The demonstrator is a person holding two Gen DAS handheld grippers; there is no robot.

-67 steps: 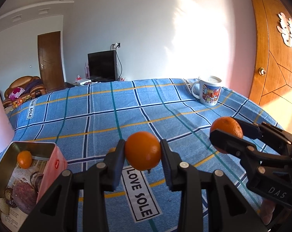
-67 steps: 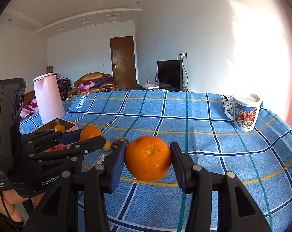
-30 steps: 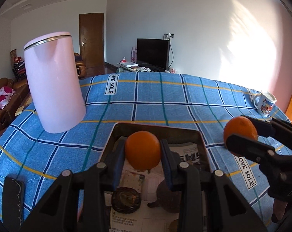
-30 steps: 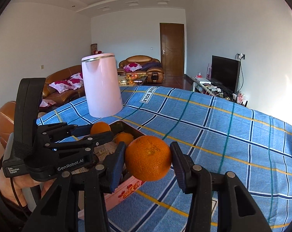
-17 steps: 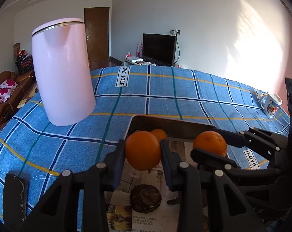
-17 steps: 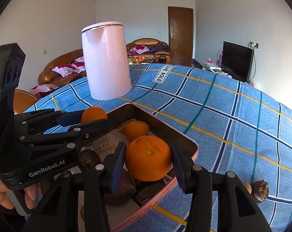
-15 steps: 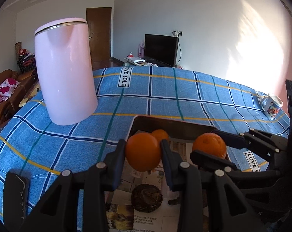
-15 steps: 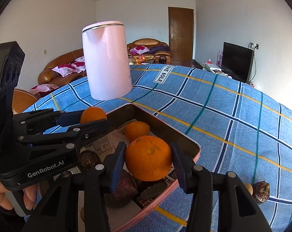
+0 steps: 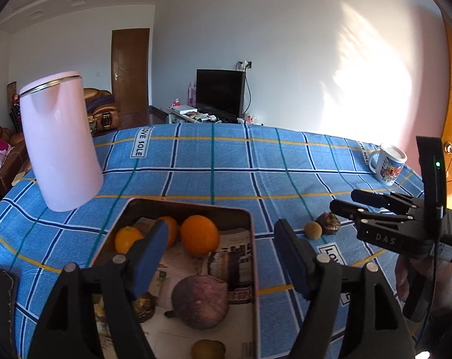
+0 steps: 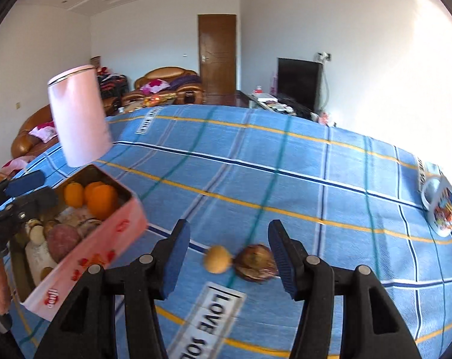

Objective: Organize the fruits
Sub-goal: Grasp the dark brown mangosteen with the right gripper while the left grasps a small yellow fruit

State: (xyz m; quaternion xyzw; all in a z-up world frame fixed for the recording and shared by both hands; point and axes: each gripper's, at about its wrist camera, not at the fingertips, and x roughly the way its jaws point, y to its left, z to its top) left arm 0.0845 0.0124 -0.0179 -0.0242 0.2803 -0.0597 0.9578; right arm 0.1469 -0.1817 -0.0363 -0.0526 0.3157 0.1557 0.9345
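Currently, the left hand-held gripper (image 9: 221, 252) is held with its jaws spread wide and nothing between them, poised over a pink-walled tin box (image 9: 251, 257) that rests on the counter (image 9: 214, 164), which is covered by a blue checked cloth. Three oranges are seen lying together at the far end of the box: a large orange (image 9: 199, 239) toward the right, a small orange (image 9: 127, 239) toward the left, and a third orange (image 9: 172, 230) between them, partly hidden by the left finger. Nearer in the box, a dull purple round fruit (image 9: 199, 301) lies on printed paper, and a small brownish fruit (image 9: 208, 349) is visible at the bottom edge. The right hand-held gripper (image 10: 228, 258) is likewise open and empty, held above the cloth to the right of the box. Framed between its fingers, a small tan fruit (image 10: 216, 258) and a wrinkled brown fruit (image 10: 255, 263) are seen on the counter, just beside each other; whether they touch cannot be told through the blur. A tall pink kettle (image 9: 59, 140) stands beyond the box's far left corner, and a printed mug (image 9: 387, 164) stands well apart near the far right edge of the counter.
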